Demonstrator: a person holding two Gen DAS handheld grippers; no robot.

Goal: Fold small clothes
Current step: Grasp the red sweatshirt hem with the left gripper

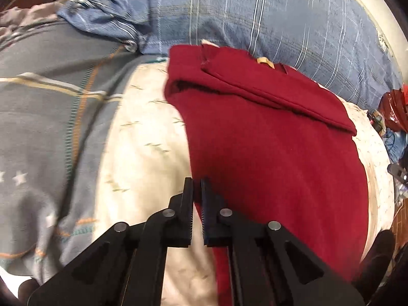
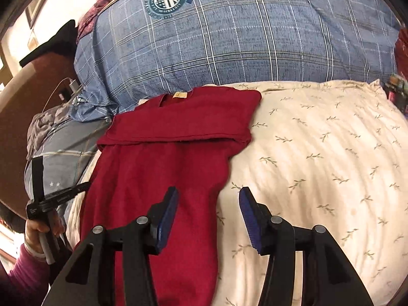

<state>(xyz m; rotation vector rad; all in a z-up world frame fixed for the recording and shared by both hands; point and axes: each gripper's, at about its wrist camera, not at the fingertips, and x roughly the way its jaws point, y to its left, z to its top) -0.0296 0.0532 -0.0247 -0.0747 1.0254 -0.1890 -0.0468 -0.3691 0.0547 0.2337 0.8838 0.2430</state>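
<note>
A tan neck label, unreadable, tops the red shirt (image 2: 163, 178) lying ahead of the closed, empty left gripper (image 1: 197, 191) and under the half-open right gripper (image 2: 207, 201).

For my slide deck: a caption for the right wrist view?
Open right gripper poised above a partly folded red shirt on a leaf-print cream quilt.

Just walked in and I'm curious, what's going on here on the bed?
A person is folding a dark red shirt on a cream leaf-print cover, with handheld tongs in each hand. The sleeves are already folded across the top. The left tongs are shut with nothing visibly in them; the right tongs hang open over the shirt's edge. A blue plaid quilt lies behind.
</note>
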